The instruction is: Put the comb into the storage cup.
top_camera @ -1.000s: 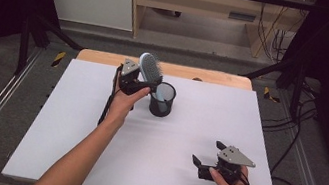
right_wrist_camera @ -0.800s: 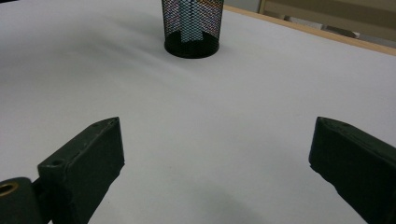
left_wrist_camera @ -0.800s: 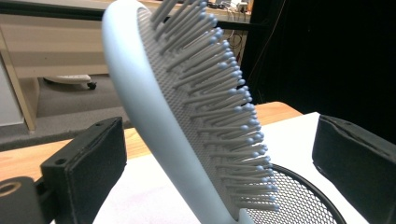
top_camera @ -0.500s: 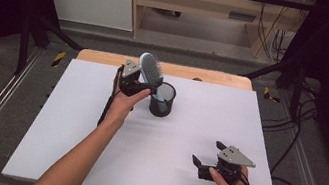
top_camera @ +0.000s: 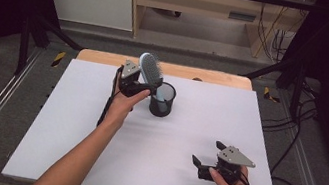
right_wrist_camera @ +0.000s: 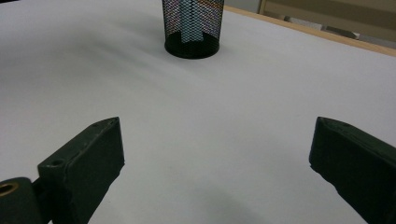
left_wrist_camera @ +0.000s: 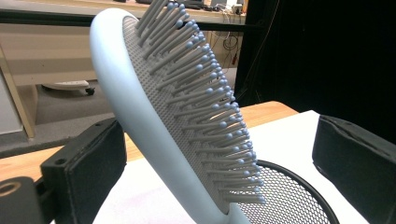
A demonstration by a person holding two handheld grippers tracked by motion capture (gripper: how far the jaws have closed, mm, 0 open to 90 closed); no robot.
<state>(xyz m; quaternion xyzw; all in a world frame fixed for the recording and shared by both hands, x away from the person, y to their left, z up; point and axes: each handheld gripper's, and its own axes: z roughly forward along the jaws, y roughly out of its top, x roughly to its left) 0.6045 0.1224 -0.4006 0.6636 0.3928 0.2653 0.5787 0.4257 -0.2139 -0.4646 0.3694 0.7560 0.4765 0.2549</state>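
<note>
One hairbrush (left_wrist_camera: 154, 116), handle down in the mesh cup (top_camera: 162, 100), leans between the spread, non-touching jaws of the left gripper (top_camera: 145, 88); right gripper (top_camera: 207, 155) spread, well away; risk: cup tips under leaning weight.

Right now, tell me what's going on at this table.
A person works two hand-held tongs over a white table. A pale blue hairbrush stands handle-down in a black mesh cup, leaning toward the left tongs, whose jaws are open on either side of the brush head and not touching it. The right tongs rest near the table's front right, open and holding nothing.
</note>
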